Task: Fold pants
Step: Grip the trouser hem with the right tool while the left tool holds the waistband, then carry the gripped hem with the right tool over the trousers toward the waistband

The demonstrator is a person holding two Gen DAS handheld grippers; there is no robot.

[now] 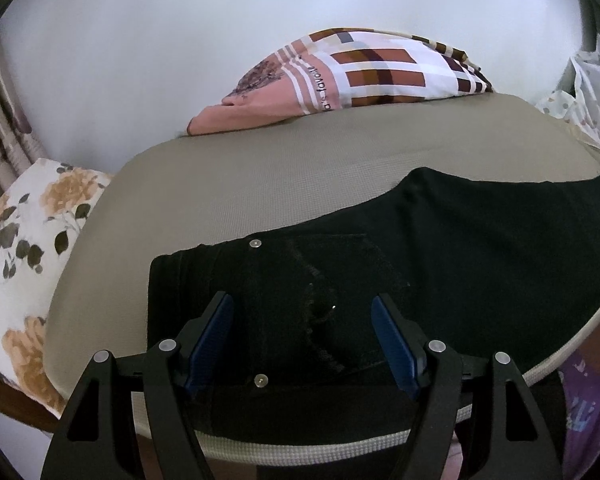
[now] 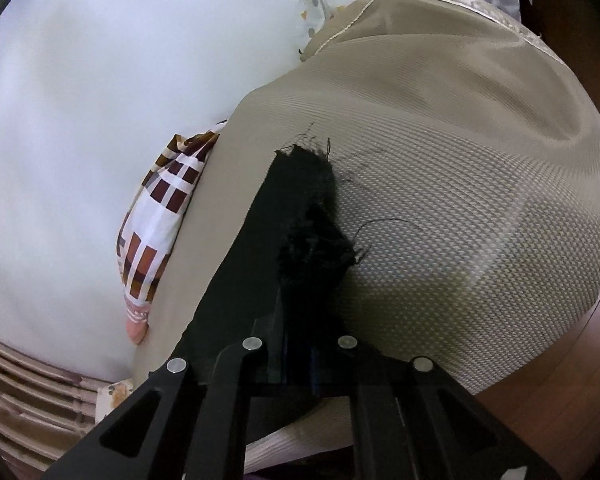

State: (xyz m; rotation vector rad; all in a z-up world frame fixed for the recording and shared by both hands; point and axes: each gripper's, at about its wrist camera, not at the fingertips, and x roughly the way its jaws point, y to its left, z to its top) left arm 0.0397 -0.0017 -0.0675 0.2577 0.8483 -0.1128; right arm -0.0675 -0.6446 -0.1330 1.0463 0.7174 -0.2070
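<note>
Black pants [image 1: 440, 248] lie flat on a beige mat [image 1: 260, 176], waistband at the left with two metal buttons, legs running off to the right. My left gripper [image 1: 304, 316] is open, its blue pads [image 1: 212, 332] spread over the waist and fly area just above the cloth. In the right wrist view the frayed leg hem [image 2: 312, 208] of the pants lies on the mat [image 2: 460, 200]. My right gripper [image 2: 300, 344] is shut on the pants leg near the hem; its fingers are mostly hidden by the black cloth.
A pink and brown checked pillow [image 1: 340, 76] lies at the mat's far edge by a white wall; it also shows in the right wrist view [image 2: 156, 220]. A floral cushion [image 1: 28, 232] is at the left. Spotted white bedding [image 1: 592, 96] is at the right. Brown wood floor [image 2: 572, 400] lies past the mat's edge.
</note>
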